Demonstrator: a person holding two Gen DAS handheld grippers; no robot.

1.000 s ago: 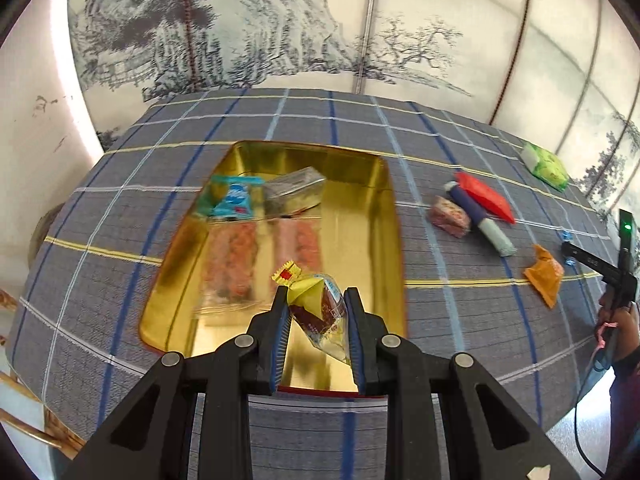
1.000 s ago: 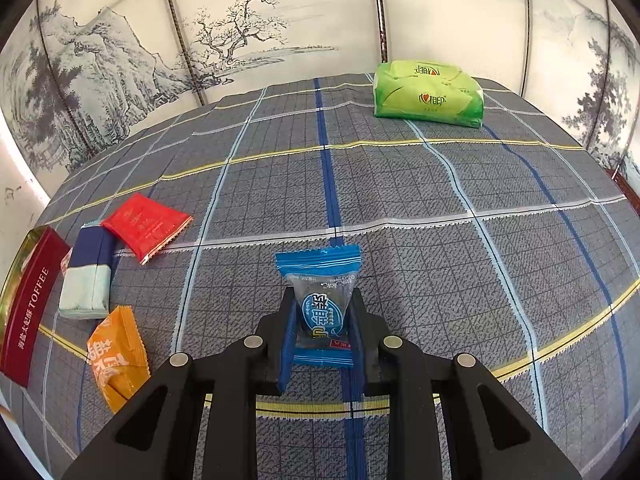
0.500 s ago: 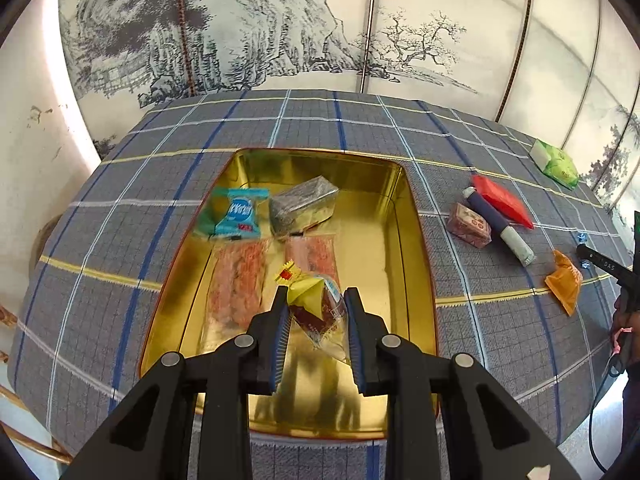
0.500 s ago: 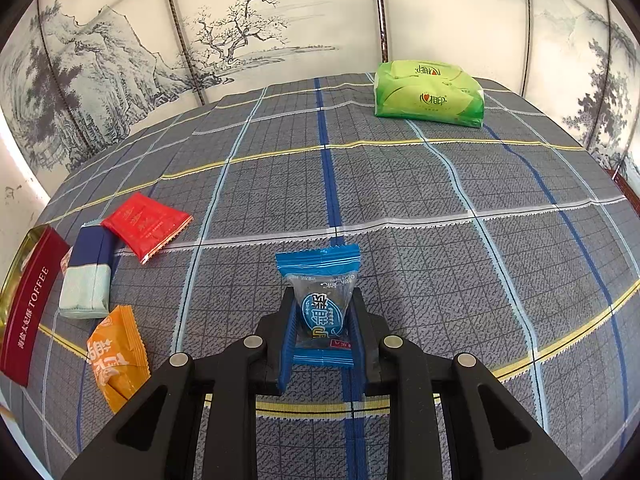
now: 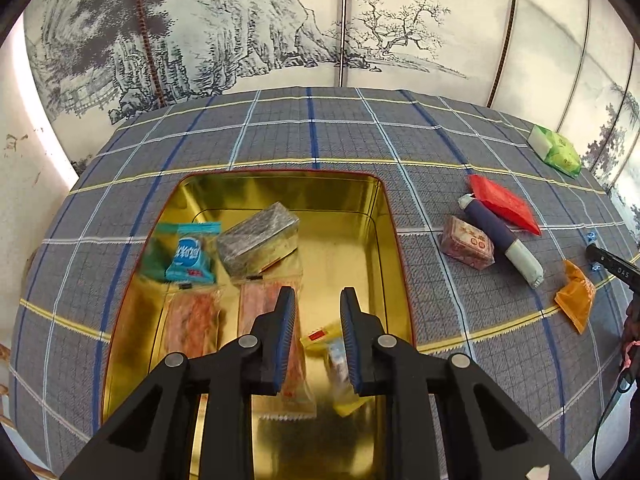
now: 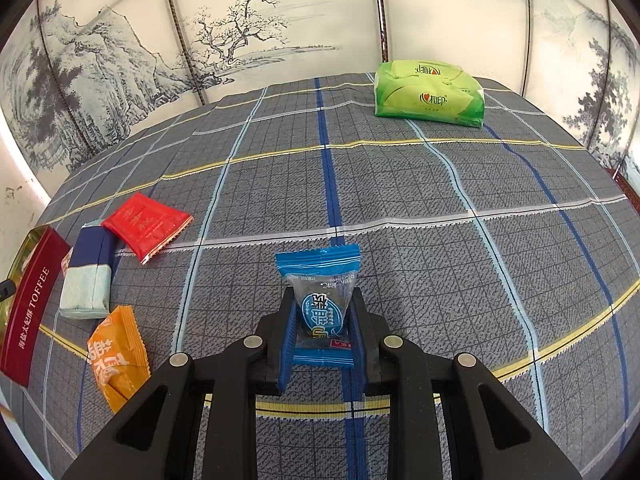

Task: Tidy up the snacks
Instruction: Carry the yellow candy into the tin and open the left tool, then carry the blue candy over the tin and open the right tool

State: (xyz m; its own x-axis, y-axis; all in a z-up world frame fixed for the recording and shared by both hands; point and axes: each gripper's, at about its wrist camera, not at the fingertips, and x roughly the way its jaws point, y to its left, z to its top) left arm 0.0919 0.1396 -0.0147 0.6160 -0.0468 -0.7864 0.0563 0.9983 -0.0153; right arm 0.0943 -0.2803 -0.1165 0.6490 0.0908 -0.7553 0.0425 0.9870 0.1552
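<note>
Left side first: our left tool [image 5: 317, 294] hangs over the gold tin [image 5: 280, 184], jaws narrow and closing. The yellow packet [image 5: 330, 354] shows in the gap but looks loose, down in the tin near the front, pads not pinching it. So we'd lift straight out rather than sweep sideways and drag wrappers along. Our right tool [image 6: 322, 296] is clamped on the blue candy [image 6: 320, 304] just over the surface [image 6: 400, 200]; we'd carry it high enough to clear the tin's rim. Only the left view shows inside the tin. The right view just catches its red TOFFEE side, but shows that grip properly.
</note>
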